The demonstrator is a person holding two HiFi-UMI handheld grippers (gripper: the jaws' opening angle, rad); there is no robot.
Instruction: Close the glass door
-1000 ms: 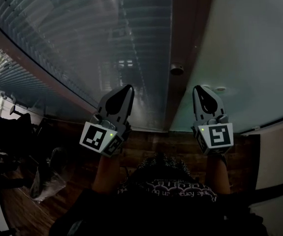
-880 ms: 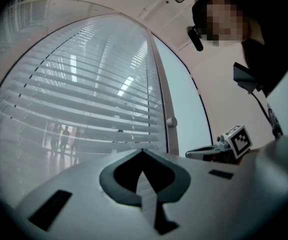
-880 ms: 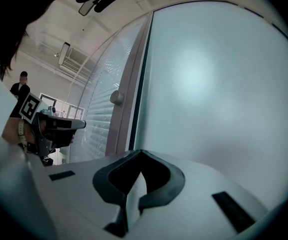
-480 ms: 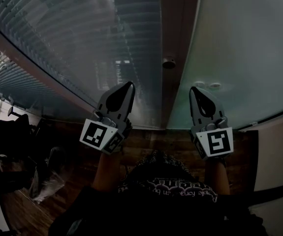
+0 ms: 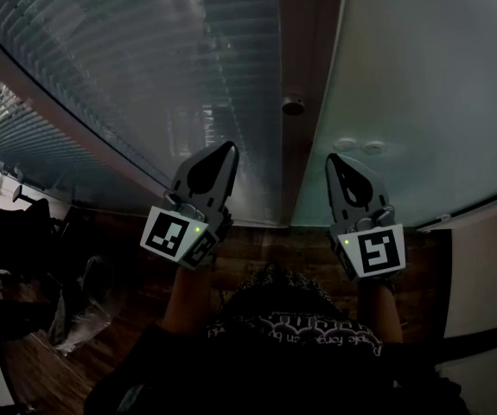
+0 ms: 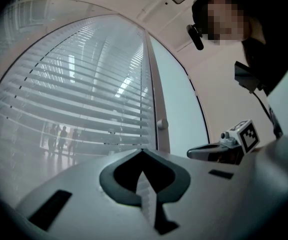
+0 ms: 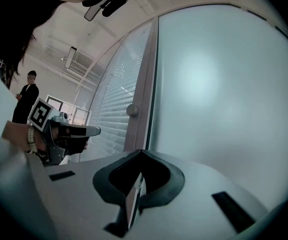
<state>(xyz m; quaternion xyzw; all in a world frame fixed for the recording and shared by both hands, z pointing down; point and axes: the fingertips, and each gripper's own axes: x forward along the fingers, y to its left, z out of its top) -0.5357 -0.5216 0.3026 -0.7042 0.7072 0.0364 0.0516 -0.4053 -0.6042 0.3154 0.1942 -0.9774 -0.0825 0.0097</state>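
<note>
The grey hand-held left gripper (image 5: 224,154) and the matching right gripper (image 5: 334,159) both hover with jaws pressed together, empty (neither plainly touches anything). Just beyond them the frosted glass door (image 5: 421,85) meets a brown upright frame (image 5: 304,59) carrying a small round knob (image 5: 293,105). I'd judge it best to push flat near the door's edge, steadily.

Office interior, glass door (image 5: 293,158) beside frosted glass wall (image 5: 421,76), slatted blinds (image 5: 144,67), wood floor (image 5: 252,244), ceiling light (image 7: 71,57)

My right gripper (image 5: 334,162) drifted slightly left, closer to the brown vertical door frame (image 5: 304,162). Small round metal knob (image 5: 293,105) now sits higher and further left in head view.
</note>
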